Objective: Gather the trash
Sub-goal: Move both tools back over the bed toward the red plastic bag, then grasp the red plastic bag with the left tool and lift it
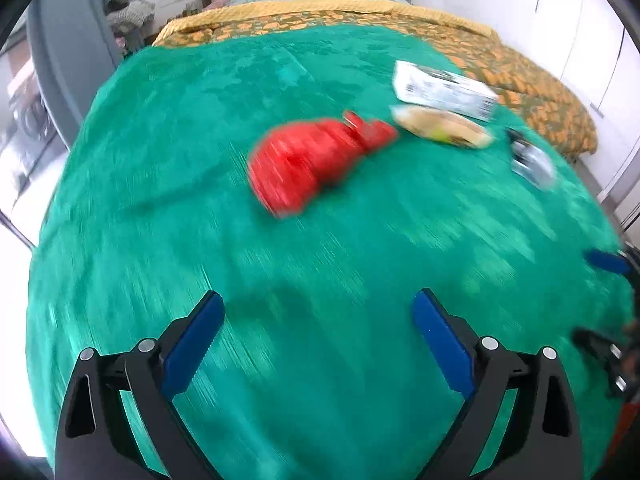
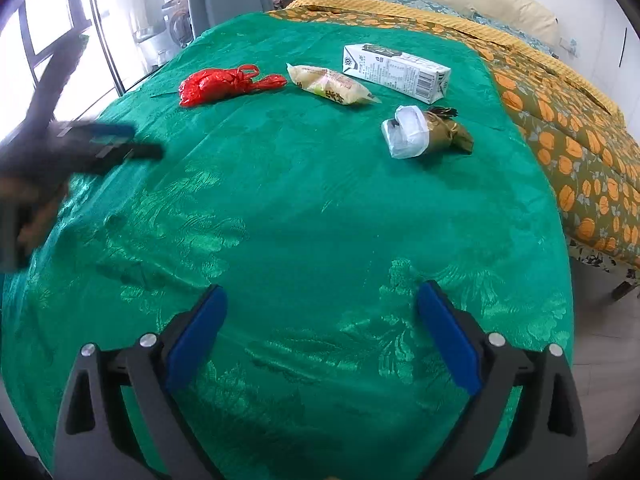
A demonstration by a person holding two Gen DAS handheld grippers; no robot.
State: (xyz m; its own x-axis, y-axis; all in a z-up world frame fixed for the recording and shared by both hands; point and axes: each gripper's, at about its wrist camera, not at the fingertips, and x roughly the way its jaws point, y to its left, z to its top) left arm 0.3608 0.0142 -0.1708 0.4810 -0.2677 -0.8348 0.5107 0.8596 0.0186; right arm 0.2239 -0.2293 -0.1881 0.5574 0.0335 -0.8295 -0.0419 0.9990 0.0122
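Both grippers hang released and empty over the green patterned cloth (image 2: 300, 208), left gripper (image 1: 318, 340) and right gripper (image 2: 322, 336) alike, with the knotted red plastic bag (image 2: 224, 84), yellow snack packet (image 2: 330, 86), white carton (image 2: 396, 72) and crumpled white-and-olive wrapper (image 2: 426, 132) lying well ahead.

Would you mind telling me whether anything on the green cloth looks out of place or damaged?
Four bits of rubbish lie loose on the green cloth: a knotted red bag, a snack packet, a milk carton on its side, and a crumpled white-and-olive wrapper. Nothing spilled.
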